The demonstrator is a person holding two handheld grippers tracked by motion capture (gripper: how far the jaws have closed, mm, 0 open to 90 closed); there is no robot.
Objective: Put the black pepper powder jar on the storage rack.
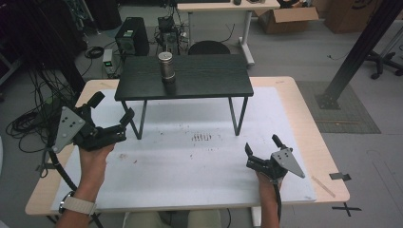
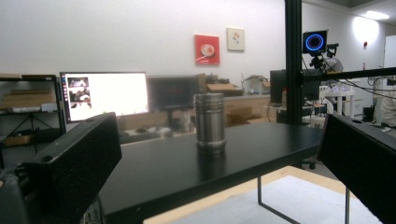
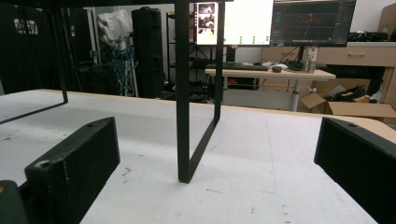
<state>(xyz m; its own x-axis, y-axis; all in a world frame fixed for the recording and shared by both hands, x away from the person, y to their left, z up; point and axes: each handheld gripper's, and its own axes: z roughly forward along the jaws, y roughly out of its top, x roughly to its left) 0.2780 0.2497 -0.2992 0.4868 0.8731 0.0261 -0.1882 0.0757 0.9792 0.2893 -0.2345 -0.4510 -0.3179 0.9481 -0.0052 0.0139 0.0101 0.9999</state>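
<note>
From the high view, both claws sit wide and empty, left claw [image 1: 111,108], right claw [image 1: 263,145], metal cylinder [image 1: 166,66] upright on the black shelf [image 1: 209,80] beyond the left. Left gripper view: cylinder [image 2: 209,122] dead ahead between the jaws, so I'd approach level and centred. Right gripper view: right claw [image 3: 217,168] low over the worktop [image 3: 261,177], shelf leg [image 3: 183,116] just ahead.

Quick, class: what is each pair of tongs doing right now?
Left tongs: open, holding nothing.
Right tongs: open, holding nothing.

Even indoor light, a glaring monitor [image 2: 105,94], soft focus throughout and dim high-view corners.
</note>
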